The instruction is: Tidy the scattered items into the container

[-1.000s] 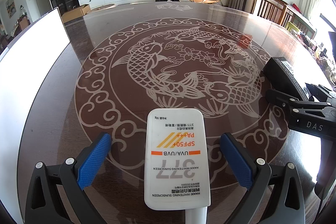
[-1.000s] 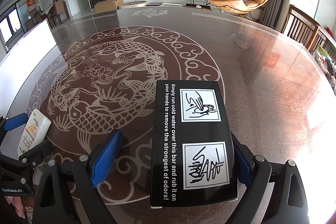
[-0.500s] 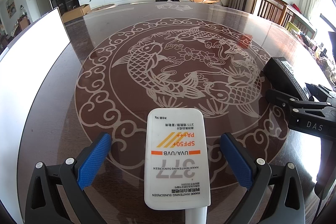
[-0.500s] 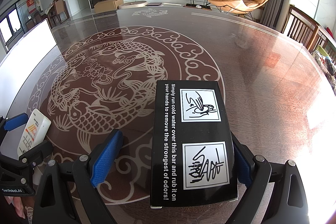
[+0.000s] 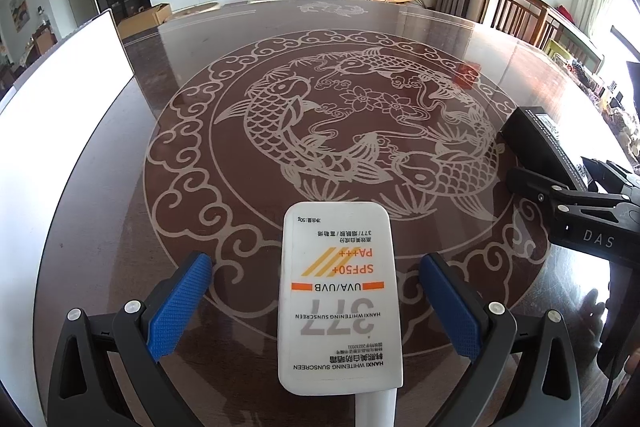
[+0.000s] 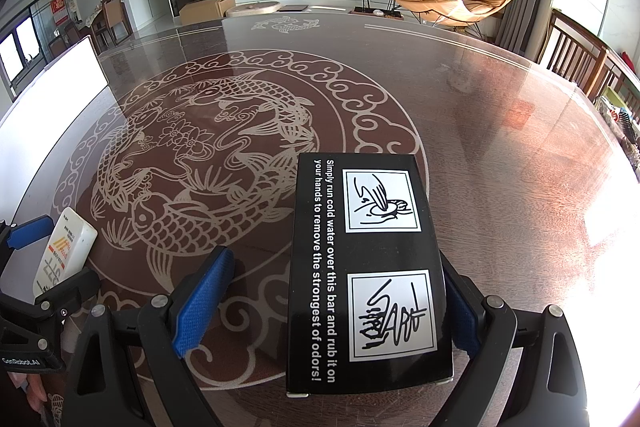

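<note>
A white sunscreen tube [image 5: 338,291] with orange stripes lies flat on the glass table, cap end toward the camera. My left gripper [image 5: 316,267] stands open around it, with a gap between each blue pad and the tube. A black box [image 6: 366,267] with white print and two drawings lies between the fingers of my open right gripper [image 6: 336,263]. Its left pad [image 6: 204,295] is well clear of the box; the right pad sits close beside it, mostly hidden. The tube [image 6: 64,251] also shows at the far left of the right wrist view.
A white container wall [image 5: 60,99] stands along the table's left side, also seen as a white wall [image 6: 52,83] in the right wrist view. The round dark table [image 5: 320,75] carries a fish pattern. Wooden chairs [image 6: 580,55] stand at the right edge.
</note>
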`<state>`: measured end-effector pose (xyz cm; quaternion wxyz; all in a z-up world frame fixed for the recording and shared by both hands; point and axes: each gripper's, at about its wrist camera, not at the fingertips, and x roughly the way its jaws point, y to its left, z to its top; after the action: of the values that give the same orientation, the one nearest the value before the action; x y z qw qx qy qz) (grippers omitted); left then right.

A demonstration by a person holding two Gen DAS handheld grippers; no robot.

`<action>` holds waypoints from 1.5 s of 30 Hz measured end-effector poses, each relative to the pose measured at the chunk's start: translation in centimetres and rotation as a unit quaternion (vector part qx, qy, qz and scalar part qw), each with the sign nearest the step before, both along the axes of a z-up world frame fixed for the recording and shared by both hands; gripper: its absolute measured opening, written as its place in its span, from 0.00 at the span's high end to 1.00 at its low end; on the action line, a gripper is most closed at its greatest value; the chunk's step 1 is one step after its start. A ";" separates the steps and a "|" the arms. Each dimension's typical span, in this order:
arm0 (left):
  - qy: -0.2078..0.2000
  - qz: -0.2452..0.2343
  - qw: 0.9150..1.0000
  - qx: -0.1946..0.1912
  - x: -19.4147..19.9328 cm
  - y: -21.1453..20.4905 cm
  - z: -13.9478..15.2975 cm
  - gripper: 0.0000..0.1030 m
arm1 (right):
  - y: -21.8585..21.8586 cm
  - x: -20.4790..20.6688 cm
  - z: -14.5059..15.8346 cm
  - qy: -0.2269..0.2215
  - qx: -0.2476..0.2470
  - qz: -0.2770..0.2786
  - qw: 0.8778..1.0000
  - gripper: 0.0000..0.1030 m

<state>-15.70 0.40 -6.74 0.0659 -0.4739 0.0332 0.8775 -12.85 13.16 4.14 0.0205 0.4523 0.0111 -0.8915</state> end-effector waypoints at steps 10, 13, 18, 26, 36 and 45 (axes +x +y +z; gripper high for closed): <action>0.001 -0.012 1.000 -0.005 0.9 -0.1 -0.2 0.00 | 0.3 0.2 0.0 0.000 -0.004 0.008 1.000 0.08; 0.018 -0.014 1.000 -0.003 2.4 0.0 0.3 0.26 | 0.6 0.7 0.0 -0.007 -0.001 0.016 1.000 0.12; 0.025 -0.036 0.999 0.001 4.7 1.2 0.9 0.50 | 1.9 3.0 0.3 0.008 -0.008 0.026 1.000 0.43; 0.041 -0.033 0.997 0.047 6.7 1.5 3.3 0.50 | 3.9 8.2 1.6 0.018 -0.081 0.032 0.996 0.43; 0.065 -0.032 0.997 0.024 8.5 1.5 5.0 0.51 | 1.3 11.6 3.2 0.031 -0.092 0.050 0.994 0.43; 0.074 -0.031 0.997 0.016 9.0 1.4 5.4 0.51 | -0.7 12.3 4.0 0.033 -0.088 0.071 0.993 0.43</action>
<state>-6.67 1.79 -1.30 0.0980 -0.4053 0.0390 0.9081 -0.59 12.42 8.17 0.1229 0.4174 -0.0351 -0.8997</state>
